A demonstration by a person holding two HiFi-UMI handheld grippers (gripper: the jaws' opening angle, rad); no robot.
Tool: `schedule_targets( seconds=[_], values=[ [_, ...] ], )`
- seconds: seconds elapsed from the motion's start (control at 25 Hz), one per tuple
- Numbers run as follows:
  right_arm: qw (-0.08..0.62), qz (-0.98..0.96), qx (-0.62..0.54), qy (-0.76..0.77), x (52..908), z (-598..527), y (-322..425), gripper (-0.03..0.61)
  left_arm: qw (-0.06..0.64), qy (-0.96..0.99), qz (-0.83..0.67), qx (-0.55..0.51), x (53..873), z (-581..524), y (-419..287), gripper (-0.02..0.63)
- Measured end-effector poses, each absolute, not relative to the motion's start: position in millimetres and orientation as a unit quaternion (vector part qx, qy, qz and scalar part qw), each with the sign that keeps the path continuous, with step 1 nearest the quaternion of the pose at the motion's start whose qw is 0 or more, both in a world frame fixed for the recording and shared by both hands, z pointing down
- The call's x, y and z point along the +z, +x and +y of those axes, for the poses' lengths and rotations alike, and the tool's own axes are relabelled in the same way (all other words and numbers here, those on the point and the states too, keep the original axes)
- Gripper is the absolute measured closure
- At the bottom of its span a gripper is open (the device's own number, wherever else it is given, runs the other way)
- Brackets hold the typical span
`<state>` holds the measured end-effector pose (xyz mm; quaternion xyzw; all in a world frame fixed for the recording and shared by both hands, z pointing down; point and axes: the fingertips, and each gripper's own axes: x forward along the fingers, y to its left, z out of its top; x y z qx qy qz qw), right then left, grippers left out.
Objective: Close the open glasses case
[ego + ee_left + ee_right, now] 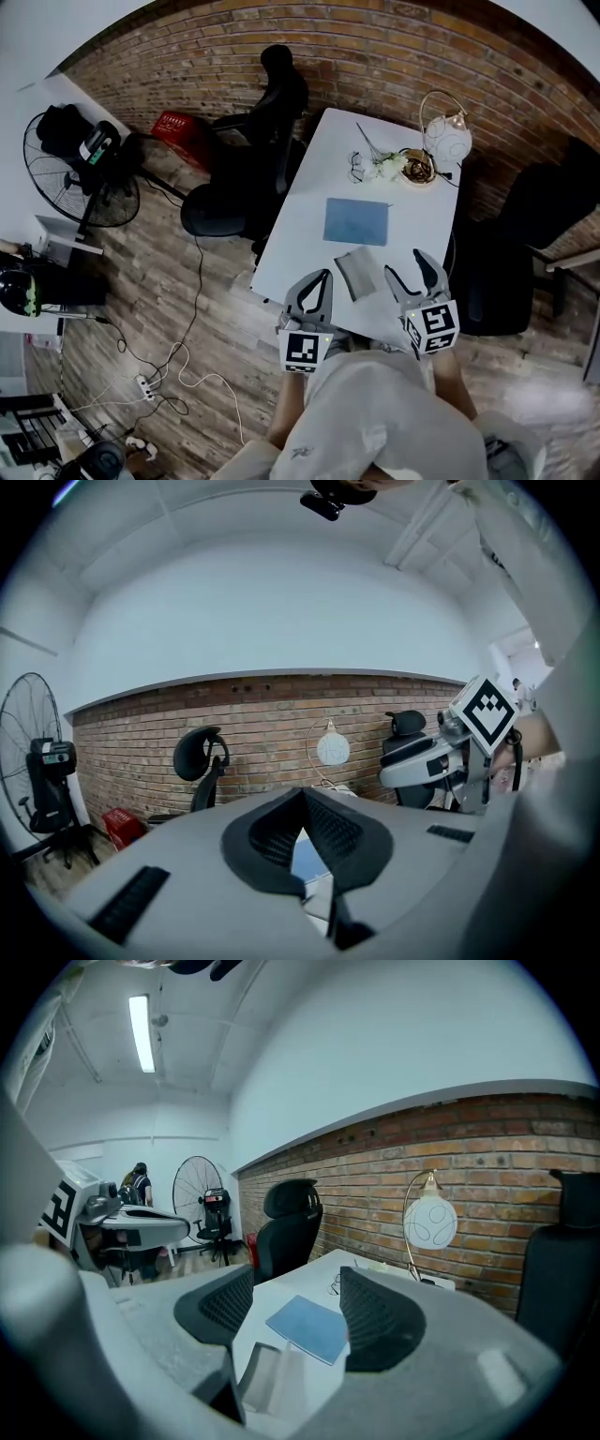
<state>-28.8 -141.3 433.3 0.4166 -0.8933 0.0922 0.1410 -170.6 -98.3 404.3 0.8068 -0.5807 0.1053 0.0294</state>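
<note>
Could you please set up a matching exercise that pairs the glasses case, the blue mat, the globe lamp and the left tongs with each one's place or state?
Things:
1. glasses case
2. blue mat
3. globe lamp
4. left tongs

Place or state:
A. jaws together
B. far end of the table
C. middle of the table
D. lying open at the near edge of the table

Pairs: 1-D, 2-C, 3-B, 4-A.

Head view looks steeply down on the table (314, 239); both gripper views share it.
</note>
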Motion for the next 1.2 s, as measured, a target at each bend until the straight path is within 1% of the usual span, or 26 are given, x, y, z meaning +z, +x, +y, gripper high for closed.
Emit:
schedule_targets(
  seconds=[0.52,1.2],
  values=[
    [0.161,-0.854,0.118,0.481,463.1,-153.7,-38.0,0.288,0.045,0.851,-0.511,0.116,436.5,-132.6,-183.5,0.609],
    [0.204,-0.816,0.164,0.516,526.2,-155.1,-30.3,0.288,0.082,0.880,-0.445,0.144,495.6,-152.3,-173.4,0.609]
  ],
)
